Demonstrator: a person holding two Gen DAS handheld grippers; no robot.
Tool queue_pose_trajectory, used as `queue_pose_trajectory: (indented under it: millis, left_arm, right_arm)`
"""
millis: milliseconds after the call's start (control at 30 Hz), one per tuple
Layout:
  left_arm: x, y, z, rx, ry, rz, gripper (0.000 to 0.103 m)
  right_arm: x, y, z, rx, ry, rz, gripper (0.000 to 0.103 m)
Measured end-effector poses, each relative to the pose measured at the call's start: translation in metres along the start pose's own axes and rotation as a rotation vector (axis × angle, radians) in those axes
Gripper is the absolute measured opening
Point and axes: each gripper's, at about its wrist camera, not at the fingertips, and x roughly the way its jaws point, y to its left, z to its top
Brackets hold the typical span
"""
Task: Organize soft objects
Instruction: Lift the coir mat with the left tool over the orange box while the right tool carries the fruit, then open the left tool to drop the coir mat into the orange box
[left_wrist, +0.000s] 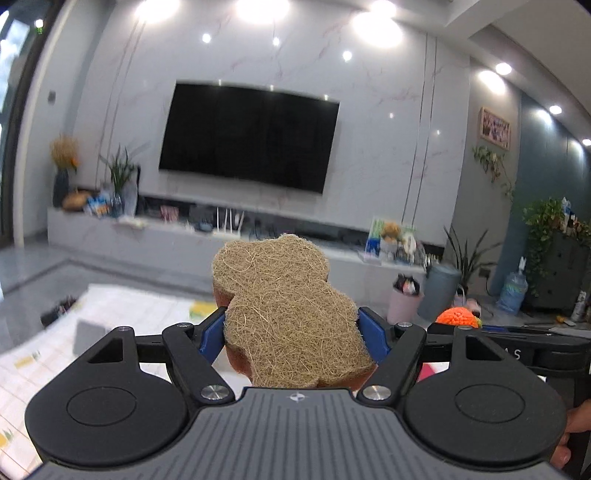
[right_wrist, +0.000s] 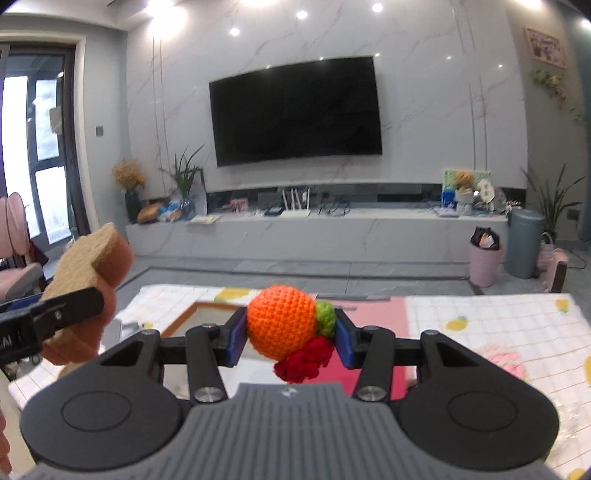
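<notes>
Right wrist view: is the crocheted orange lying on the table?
No, the crocheted orange is clamped off the table between the right hand-held gripper pads.

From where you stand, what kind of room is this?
Most likely a home living room: a large black wall-mounted television, a long pale marble-look media console beneath it, and leafy potted houseplants.

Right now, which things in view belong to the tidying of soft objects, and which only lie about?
Job:
- bear-shaped sponge, held in left tool
- crocheted orange, held in right tool
- open box on the table

Lying about:
- television
- pink bin
- grey bin
</notes>
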Motion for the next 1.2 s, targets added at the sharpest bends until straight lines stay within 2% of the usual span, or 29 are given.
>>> queue_pose_trajectory:
  millis: [67,167,267,333,433,567,667,767,967,1100,1200]
  left_arm:
    - [0.011,0.012,-0.003,0.019,0.035,0.029,0.085]
    - [0.037,0.014,-0.012,0.062,0.139,0.038,0.085]
    - [0.048,0.017,-0.023,0.113,0.246,0.026,0.085]
    - [0.054,0.015,-0.033,0.165,0.311,0.05,0.085]
    - [0.056,0.01,-0.043,0.214,0.365,0.051,0.085]
    - [0.055,0.008,-0.053,0.237,0.382,0.07,0.085]
    - [0.065,0.01,-0.053,0.205,0.427,0.099,0.086]
    - [0.07,0.018,-0.055,0.182,0.46,0.116,0.088]
    - [0.065,0.016,-0.059,0.229,0.518,0.13,0.092]
    - [0.062,0.012,-0.066,0.291,0.51,0.131,0.094]
    - [0.058,0.012,-0.069,0.283,0.464,0.102,0.095]
  right_arm:
    - [0.013,0.002,-0.011,0.007,0.022,0.014,0.048]
    - [0.035,0.0,-0.029,0.017,0.058,0.044,0.048]
    - [0.048,0.002,-0.043,0.013,0.09,0.067,0.048]
    - [0.051,0.0,-0.047,0.015,0.105,0.084,0.048]
    - [0.054,0.001,-0.055,0.013,0.116,0.084,0.048]
    - [0.057,-0.006,-0.057,0.05,0.13,0.1,0.048]
    - [0.057,-0.011,-0.054,0.11,0.136,0.121,0.048]
    - [0.053,-0.008,-0.055,0.103,0.133,0.114,0.048]
    - [0.054,-0.005,-0.054,0.091,0.142,0.101,0.048]
    - [0.056,0.001,-0.053,0.073,0.146,0.103,0.048]
    - [0.057,0.004,-0.054,0.071,0.153,0.118,0.048]
